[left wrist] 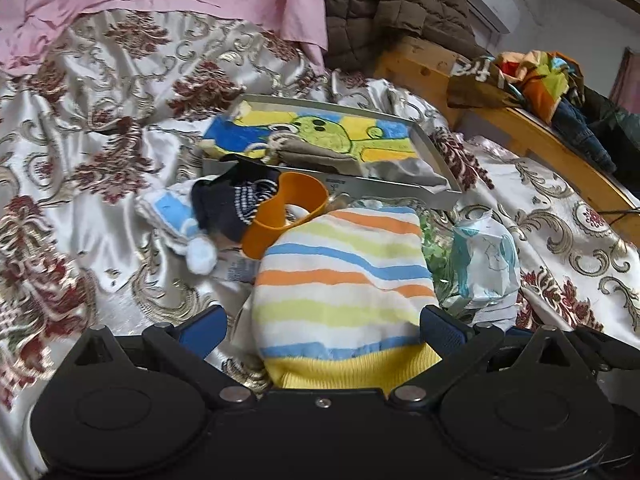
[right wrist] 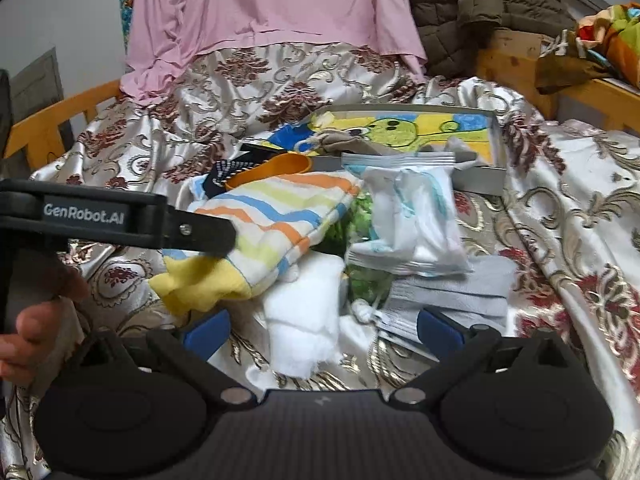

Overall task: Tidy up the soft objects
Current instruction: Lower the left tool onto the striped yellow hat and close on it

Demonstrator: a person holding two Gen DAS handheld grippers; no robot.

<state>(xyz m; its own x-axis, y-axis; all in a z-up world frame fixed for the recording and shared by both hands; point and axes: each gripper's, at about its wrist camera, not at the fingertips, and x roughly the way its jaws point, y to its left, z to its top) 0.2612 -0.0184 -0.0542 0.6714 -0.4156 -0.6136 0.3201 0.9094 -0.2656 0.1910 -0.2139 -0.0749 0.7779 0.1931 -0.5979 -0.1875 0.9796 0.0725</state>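
A striped knit cloth [left wrist: 340,280] with a yellow hem lies on the bed between the open fingers of my left gripper [left wrist: 322,326]; it also shows in the right wrist view [right wrist: 264,220], with the left gripper [right wrist: 208,234] over its hem. My right gripper [right wrist: 320,330] is open and empty above a white cotton pad [right wrist: 304,320] and a grey face mask [right wrist: 448,300]. A grey tray [left wrist: 404,194] holds a cartoon towel [left wrist: 320,132] and a brown pouch [left wrist: 308,152]. A dark sock [left wrist: 232,200] and a blue-white cloth [left wrist: 176,216] lie left of it.
An orange plastic cup [left wrist: 288,212] lies by the tray. A white wipes packet [right wrist: 408,216] and green leafy plastic [right wrist: 360,224] sit mid-pile. A pink sheet [right wrist: 280,12], a brown jacket [right wrist: 480,4] and a wooden bed frame [right wrist: 580,92] border the floral bedspread [right wrist: 560,220].
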